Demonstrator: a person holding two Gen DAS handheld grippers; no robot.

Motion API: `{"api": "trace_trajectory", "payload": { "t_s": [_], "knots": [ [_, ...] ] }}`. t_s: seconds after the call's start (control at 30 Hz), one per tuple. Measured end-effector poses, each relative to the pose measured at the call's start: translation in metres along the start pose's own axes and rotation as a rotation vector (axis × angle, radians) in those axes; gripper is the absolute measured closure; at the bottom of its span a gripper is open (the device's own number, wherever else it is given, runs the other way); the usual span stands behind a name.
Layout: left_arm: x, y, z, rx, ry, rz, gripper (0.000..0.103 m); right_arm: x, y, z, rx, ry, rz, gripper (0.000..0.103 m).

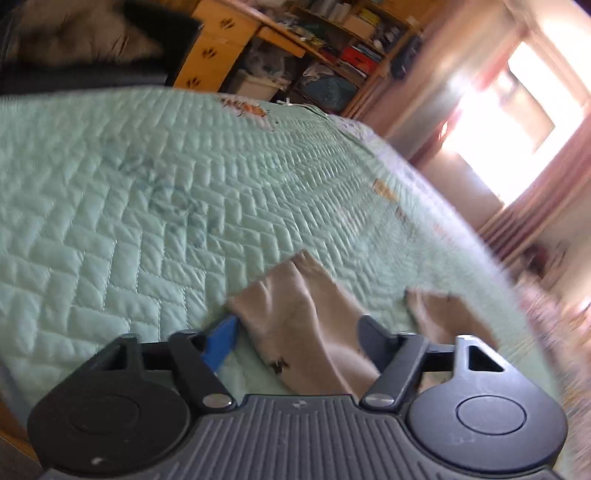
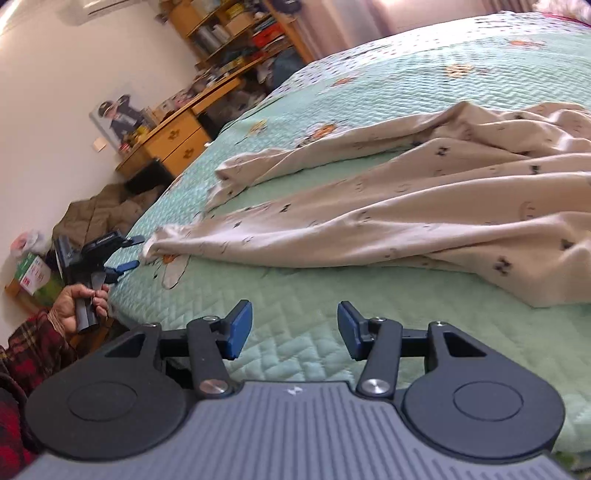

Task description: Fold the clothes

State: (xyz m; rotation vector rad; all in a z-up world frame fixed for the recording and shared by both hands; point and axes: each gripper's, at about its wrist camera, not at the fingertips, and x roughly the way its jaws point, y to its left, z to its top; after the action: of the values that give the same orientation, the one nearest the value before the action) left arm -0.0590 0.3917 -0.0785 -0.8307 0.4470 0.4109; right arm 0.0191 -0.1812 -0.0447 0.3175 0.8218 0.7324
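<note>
1. A person's hand (image 2: 75, 308), in a red plaid sleeve (image 2: 33, 347), held the left gripper (image 2: 127, 253) just off the left edge of the bed (image 2: 295, 332), as the right wrist view showed.
2. The left gripper's fingers stood apart. In its own view a leg end of the garment lay between them, but the frames did not show the pads pressing on the cloth. Only 1 blue pad (image 1: 221, 343) showed; the other finger was half hidden behind the fabric.
3. The cream pyjama trousers (image 2: 424, 206), dotted with small dark prints, lay spread on the quilted green bedcover (image 1: 147, 192). The 2 leg ends pointed to the bed's left edge, and the bunched waist part lay toward the right edge.
4. The nearer leg end (image 2: 162, 243) lay at the left edge, just beside the left gripper's blue tips.
5. The right gripper (image 2: 295, 328) hovered over bare bedcover near the bed's front edge, its fingers (image 2: 240, 328) apart with nothing between them, and the trousers lay beyond them, not touching.
6. A wooden desk (image 2: 177, 136) and cluttered shelves (image 2: 236, 33) stood beyond the far side of the bed.
</note>
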Motion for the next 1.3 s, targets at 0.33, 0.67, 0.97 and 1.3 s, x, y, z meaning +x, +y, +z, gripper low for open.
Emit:
{"api": "trace_trajectory", "payload": {
  "t_s": [0.33,0.67,0.97,1.3],
  "knots": [
    [0.012,0.017,0.003,-0.091,-0.011,-0.029,0.069,-0.016,-0.021,-0.002,0.072,-0.043,-0.056,0.05],
    [-0.035,-0.031,0.017,0.035,-0.062,0.077,0.097,-0.055,-0.061,-0.011,0.223,-0.16,-0.116,0.05],
    [-0.037,-0.043,0.022,0.153,-0.062,0.328,0.087,-0.081,-0.106,-0.035,0.435,-0.27,-0.193,0.045],
    [-0.066,-0.082,0.001,0.2,-0.076,0.281,0.057,-0.08,-0.164,-0.046,0.671,-0.417,-0.156,0.042]
  ]
}}
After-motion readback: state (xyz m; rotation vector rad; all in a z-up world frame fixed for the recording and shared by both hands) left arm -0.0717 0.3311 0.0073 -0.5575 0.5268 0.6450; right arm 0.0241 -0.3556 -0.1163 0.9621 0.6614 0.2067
